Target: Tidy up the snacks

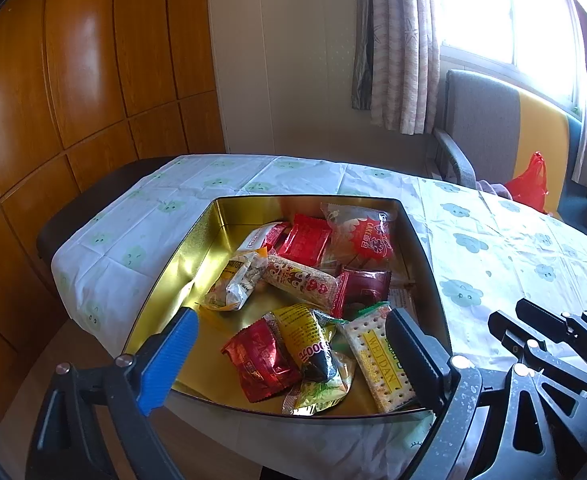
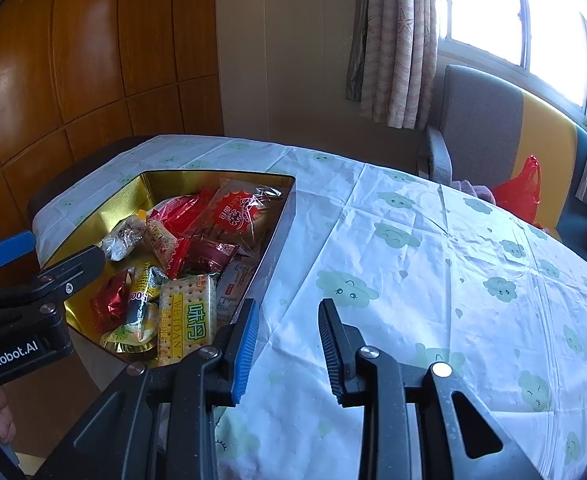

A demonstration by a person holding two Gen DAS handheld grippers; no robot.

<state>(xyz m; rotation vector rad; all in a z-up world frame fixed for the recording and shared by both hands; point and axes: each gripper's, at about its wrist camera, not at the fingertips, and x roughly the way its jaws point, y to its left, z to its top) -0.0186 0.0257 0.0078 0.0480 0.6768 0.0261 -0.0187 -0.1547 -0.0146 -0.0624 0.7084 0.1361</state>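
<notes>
A: Nearest us, the left gripper (image 1: 289, 344) hangs over the near end of the tin (image 1: 165, 276), jaws spread wide with nothing between them. The cracker pack (image 1: 373, 364) and the red foil packet (image 1: 259, 360) lie loose just below.

B: And the right gripper (image 2: 289, 344)?

A: It's off beside the tin, over bare tablecloth (image 2: 433, 248), jaws drawn in to a narrow gap and empty.

B: So which step is this?

A: I'd say a packet has gone in and the hands are free. Every snack I can see sits inside the tin on the counter; none lies on the cloth beyond.

B: Next move?

A: Probably tidying the pile, or finding a lid. The far counter shows neither.
</notes>
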